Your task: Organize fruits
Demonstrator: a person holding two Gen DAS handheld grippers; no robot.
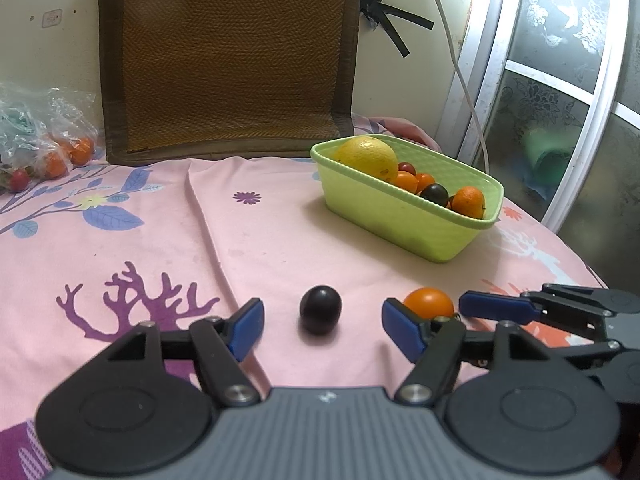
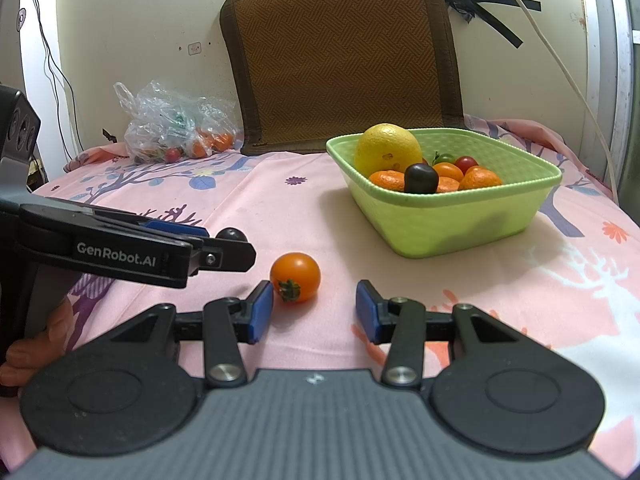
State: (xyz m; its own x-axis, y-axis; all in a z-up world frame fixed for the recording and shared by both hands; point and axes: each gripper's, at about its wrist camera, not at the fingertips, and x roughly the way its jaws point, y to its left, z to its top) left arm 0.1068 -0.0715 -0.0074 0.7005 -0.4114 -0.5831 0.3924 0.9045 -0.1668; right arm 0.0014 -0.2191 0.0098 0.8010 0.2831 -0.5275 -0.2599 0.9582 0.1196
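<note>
A dark plum-like fruit (image 1: 321,309) lies on the pink cloth just ahead of my left gripper (image 1: 324,330), centred between its blue pads, which stand open and apart from it. An orange tomato (image 2: 295,277) with a green stem sits just ahead of the left pad of my right gripper (image 2: 314,312), which is open and holds nothing. In the left wrist view the same tomato (image 1: 430,303) shows between the two grippers. The green basket (image 2: 440,197) holds a large yellow citrus (image 2: 387,149), oranges, cherry tomatoes and a dark fruit.
A clear plastic bag (image 2: 176,132) with more small fruits lies at the back left by the wall. A brown woven mat (image 2: 344,60) leans on the wall behind the basket (image 1: 400,220). A hand (image 2: 40,340) holds the left gripper's handle. A white cable hangs at the right.
</note>
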